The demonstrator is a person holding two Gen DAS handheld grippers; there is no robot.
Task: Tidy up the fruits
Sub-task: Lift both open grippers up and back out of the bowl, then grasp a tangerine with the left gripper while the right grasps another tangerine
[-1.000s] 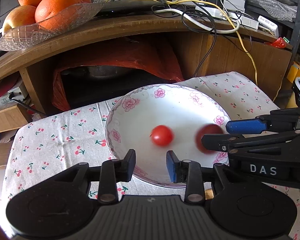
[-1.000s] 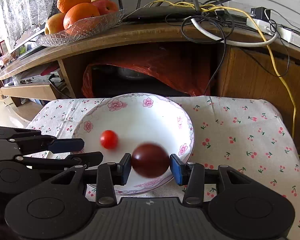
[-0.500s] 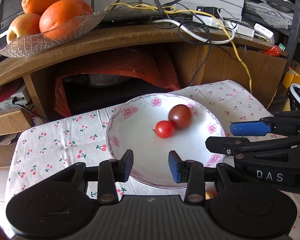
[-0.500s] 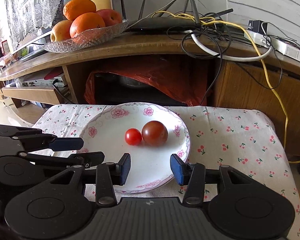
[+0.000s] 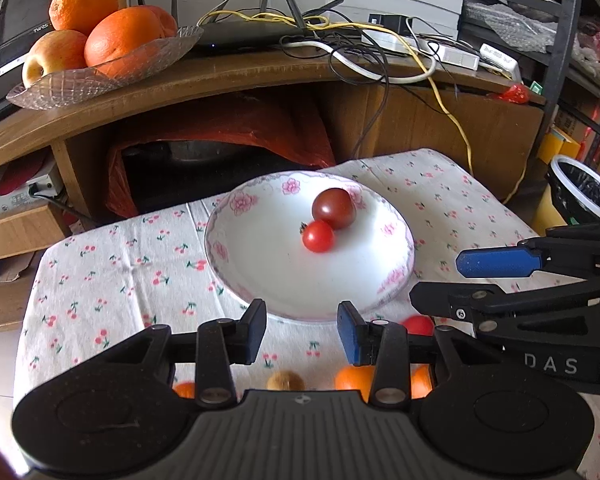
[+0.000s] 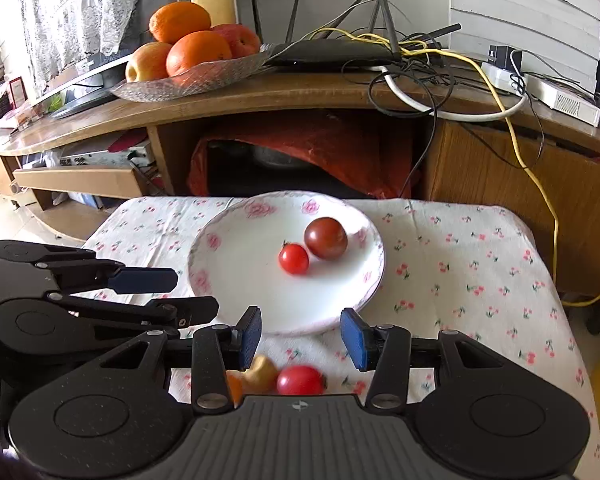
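Note:
A white floral plate (image 5: 260, 264) (image 6: 236, 280) sits on the cherry-print tablecloth. On it a small red tomato (image 5: 318, 236) (image 6: 293, 258) touches a larger dark red tomato (image 5: 334, 208) (image 6: 325, 238). My left gripper (image 5: 302, 332) is open and empty, just before the plate's near rim. My right gripper (image 6: 300, 338) is open and empty, also at the near rim; it shows at the right of the left wrist view (image 5: 452, 280). More fruit lies near me: a red tomato (image 6: 300, 380), a yellowish fruit (image 6: 262, 374), small oranges (image 5: 354, 380) and a brown fruit (image 5: 285, 381).
A wooden desk (image 5: 260, 76) stands behind the table, carrying a glass dish of oranges and apples (image 5: 100, 64), a router (image 5: 240, 36) and tangled cables. A red bag (image 5: 220, 136) fills the space under it. A bin (image 5: 584, 192) stands at the right.
The right gripper opened and dropped the dark tomato onto the plate, where it rolled beside the small red one. Both grippers have drawn back from the plate, showing more fruit near me.

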